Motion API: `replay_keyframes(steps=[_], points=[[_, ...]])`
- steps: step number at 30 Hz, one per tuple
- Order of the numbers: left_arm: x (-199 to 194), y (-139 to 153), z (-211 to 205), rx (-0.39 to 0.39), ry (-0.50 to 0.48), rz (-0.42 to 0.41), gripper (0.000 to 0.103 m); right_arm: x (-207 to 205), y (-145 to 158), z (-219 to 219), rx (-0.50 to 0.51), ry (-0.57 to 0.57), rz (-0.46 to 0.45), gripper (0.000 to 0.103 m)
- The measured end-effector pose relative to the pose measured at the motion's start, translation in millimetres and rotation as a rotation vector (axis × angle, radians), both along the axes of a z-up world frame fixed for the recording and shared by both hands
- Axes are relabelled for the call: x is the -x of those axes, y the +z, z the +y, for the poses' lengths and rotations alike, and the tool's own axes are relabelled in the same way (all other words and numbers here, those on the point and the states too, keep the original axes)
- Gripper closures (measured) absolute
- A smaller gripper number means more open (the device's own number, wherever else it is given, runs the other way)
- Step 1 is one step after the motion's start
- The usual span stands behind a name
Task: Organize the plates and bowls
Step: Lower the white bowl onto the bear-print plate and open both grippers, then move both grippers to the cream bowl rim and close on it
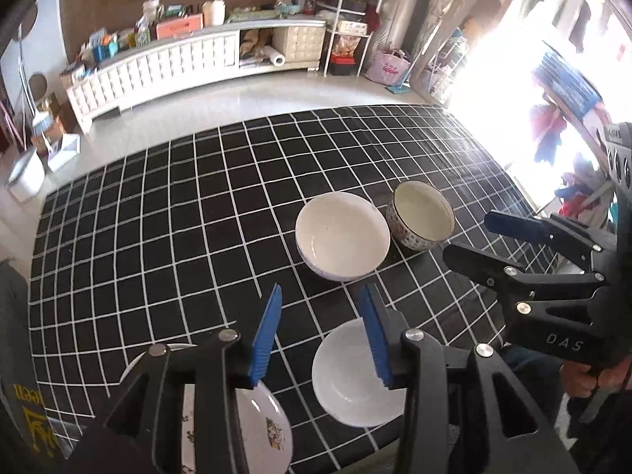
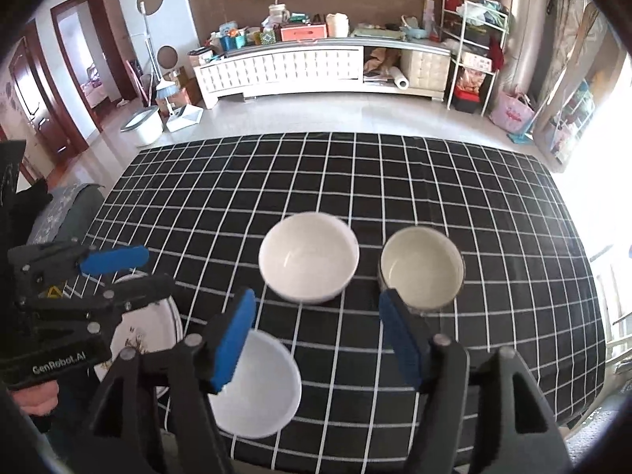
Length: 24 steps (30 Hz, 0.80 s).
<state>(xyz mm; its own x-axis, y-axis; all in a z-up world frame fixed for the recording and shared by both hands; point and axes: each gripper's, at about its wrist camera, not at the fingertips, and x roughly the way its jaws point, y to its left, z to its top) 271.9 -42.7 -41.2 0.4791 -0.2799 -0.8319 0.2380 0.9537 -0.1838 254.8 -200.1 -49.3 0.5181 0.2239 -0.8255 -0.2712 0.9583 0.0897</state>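
Two bowls (image 2: 309, 256) side by side mid-table (image 2: 493, 205), third bowl (image 2: 256, 387) nearer, plate (image 2: 146, 324) at its left

Pale tiled floor (image 2: 316, 114), white low cabinet (image 2: 300, 67), bright window (image 1: 509, 91).

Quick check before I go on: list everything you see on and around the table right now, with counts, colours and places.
Large bowl: 1, white, table centre.
Patterned bowl: 1, cream inside, right of the large bowl.
Small bowl: 1, white, near edge.
Plate: 1, white with printed figures, near edge, left of the small bowl.
Tablecloth: 1, black with white grid.
Low cabinet: 1, white, far wall, cluttered top.
Left gripper: black, blue pads, open, empty.
Right gripper: same, open, empty.
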Motion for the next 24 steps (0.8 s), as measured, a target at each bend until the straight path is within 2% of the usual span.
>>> replay_keyframes(steps=[6, 15, 21, 24], points=[[-37.1, -14.2, 1.8, 0.055, -0.014, 0.099, 0.06, -33.6, -16.6, 0.2, -0.065, -0.018, 0.12, 0.033], [-81.1, -56.6, 0.2, 0.08, 0.017, 0.219, 0.06, -68.7, -41.6, 2.3, -0.062, -0.022, 0.205, 0.033], [-106.9, -79.3, -3.9, 0.117, 0.035, 0.263, 0.06, -96.4, -68.4, -7.9, -0.139, -0.067, 0.332, 0.033], [-113.2, -84.9, -8.7, 0.117, 0.032, 0.261, 0.06, -103.2, -77.2, -6.4, -0.125, -0.076, 0.356, 0.035]])
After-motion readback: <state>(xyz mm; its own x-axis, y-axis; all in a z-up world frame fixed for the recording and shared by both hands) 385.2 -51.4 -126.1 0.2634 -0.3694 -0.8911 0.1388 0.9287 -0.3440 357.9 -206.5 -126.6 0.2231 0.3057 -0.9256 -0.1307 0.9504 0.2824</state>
